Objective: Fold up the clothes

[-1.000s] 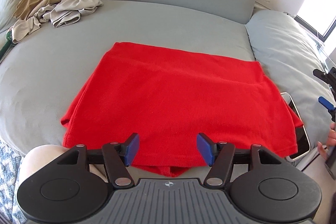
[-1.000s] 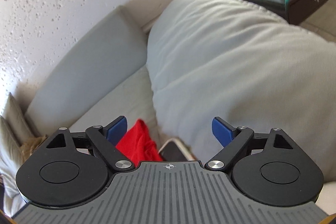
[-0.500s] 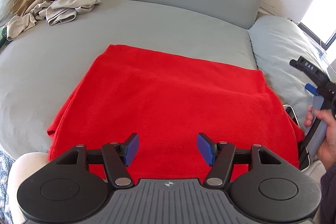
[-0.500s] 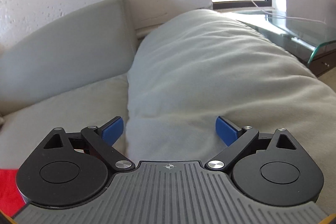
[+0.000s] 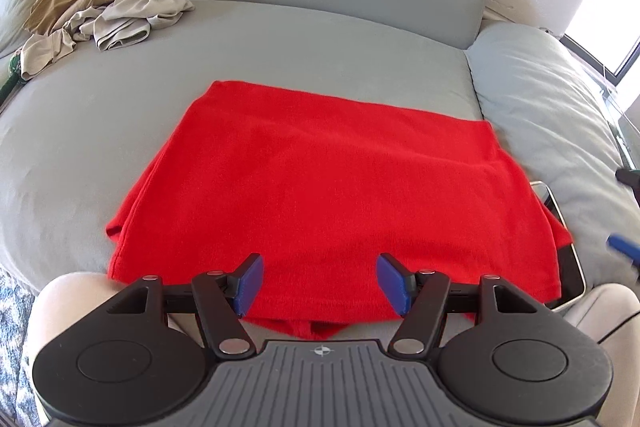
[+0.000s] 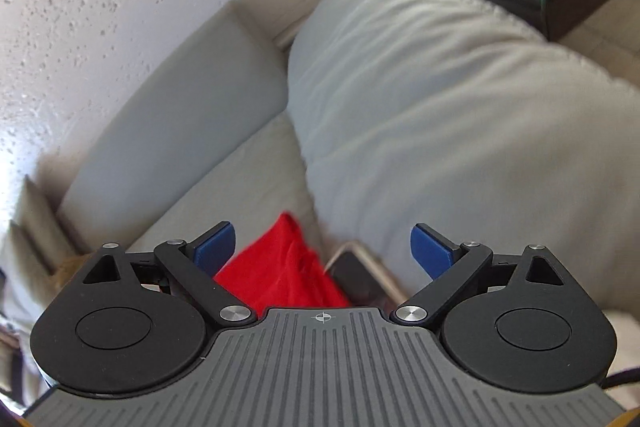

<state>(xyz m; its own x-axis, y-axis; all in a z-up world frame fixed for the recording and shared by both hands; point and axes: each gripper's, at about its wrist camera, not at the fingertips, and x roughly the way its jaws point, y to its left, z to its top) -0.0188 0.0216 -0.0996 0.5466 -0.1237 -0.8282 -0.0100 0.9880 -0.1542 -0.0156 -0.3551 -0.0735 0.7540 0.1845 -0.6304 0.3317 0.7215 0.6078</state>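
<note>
1. The left gripper [image 5: 319, 283] hovers with its jaws apart and empty over the near edge of the red garment [image 5: 332, 195], which lies flat mid-frame on the sofa [image 5: 300, 43].
2. The right gripper [image 6: 323, 247] is also spread and empty, at the garment's right side.
3. Judgement: pinch both near corners evenly and fold away; bare cushion lies beyond, but a phone [image 5: 568, 267] sits under the right edge.

Folded red garment [image 5: 332, 187] flat on sofa

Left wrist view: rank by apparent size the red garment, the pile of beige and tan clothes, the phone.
1. red garment
2. pile of beige and tan clothes, though it lies farther from the camera, so it looks smaller than it is
3. phone, partly hidden under the garment
</note>
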